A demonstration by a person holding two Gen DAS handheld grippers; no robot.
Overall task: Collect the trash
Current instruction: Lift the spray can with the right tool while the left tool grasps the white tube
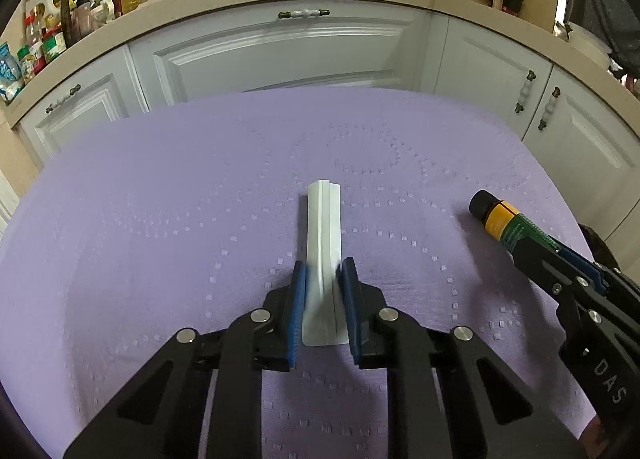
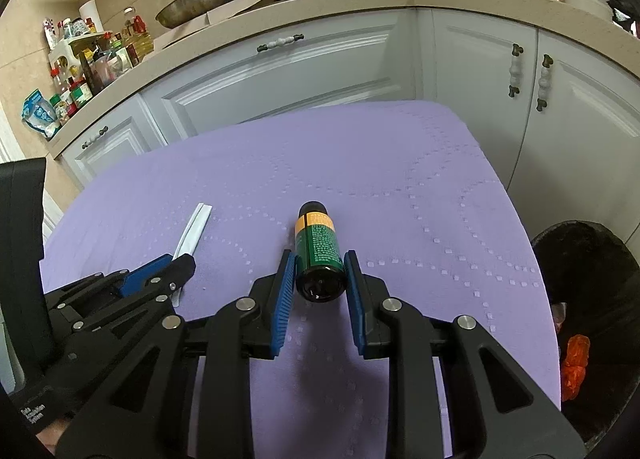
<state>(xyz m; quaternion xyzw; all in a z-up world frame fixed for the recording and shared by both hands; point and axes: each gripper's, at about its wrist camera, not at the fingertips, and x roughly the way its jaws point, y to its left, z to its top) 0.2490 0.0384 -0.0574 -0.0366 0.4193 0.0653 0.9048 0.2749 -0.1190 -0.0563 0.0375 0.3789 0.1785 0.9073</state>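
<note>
White wrapper [image 1: 323,243] between left jaws.

"DAS" readable on right hand-held gripper [image 1: 532,259] body; green bottle [image 2: 319,247] label print too small to read.

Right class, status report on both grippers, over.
Left gripper shut on folded white paper. Right gripper shut on green spray can. Black trash bin at right, path clear.

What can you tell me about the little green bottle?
The green bottle is a small round container with a dark cap, an orange band and tiny print on its green label. It lies on its side, held between the blue pads of the right tool over the purple cloth, cap pointing away.
</note>
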